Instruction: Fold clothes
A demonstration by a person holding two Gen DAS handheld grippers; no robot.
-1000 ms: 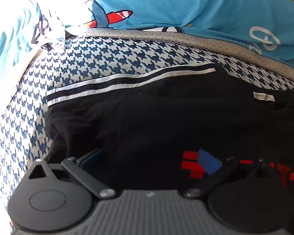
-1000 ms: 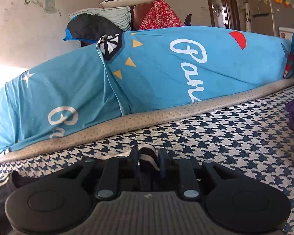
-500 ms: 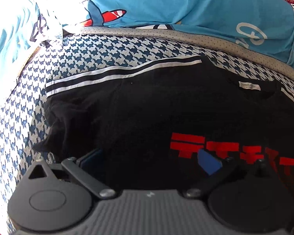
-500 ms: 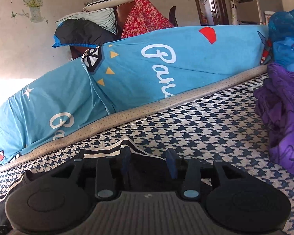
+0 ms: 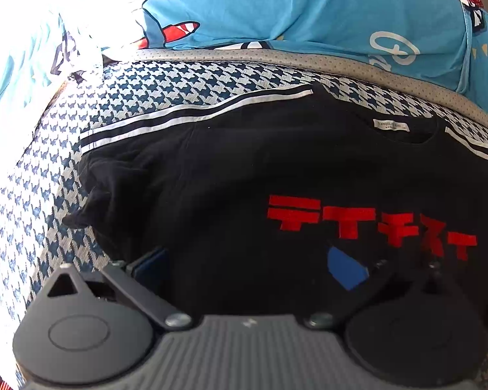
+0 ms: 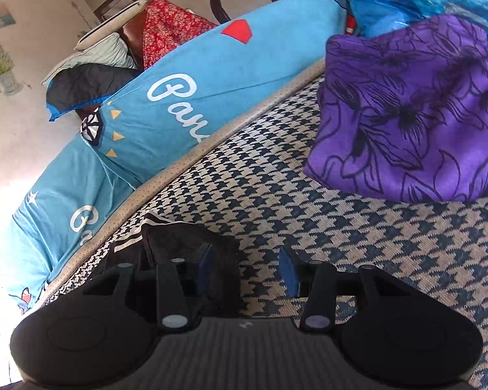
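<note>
A black T-shirt [image 5: 231, 169] with red characters and white-striped sleeves lies spread front-up on a blue-and-white houndstooth mat [image 5: 179, 81]. My left gripper [image 5: 247, 266] hangs over the shirt's lower part, its blue-padded fingers wide apart and open, nothing pinched. In the right wrist view the end of the black striped sleeve [image 6: 182, 237] lies on the mat [image 6: 309, 214] against the left finger. My right gripper [image 6: 246, 265] has its jaws opening; its pads do not press the cloth, and bare mat shows between them.
A crumpled purple garment [image 6: 406, 113] lies on the mat to the right of the right gripper. A rolled blue printed quilt [image 6: 211, 81] [image 5: 309, 9] runs along the mat's far edge. Pillows and a red floral cloth [image 6: 166, 35] are stacked behind it.
The right gripper was shut on the striped sleeve end; its jaws have spread and let it go, and it rolled and swung right toward the purple garment. The left view pulled back, showing more red print.
</note>
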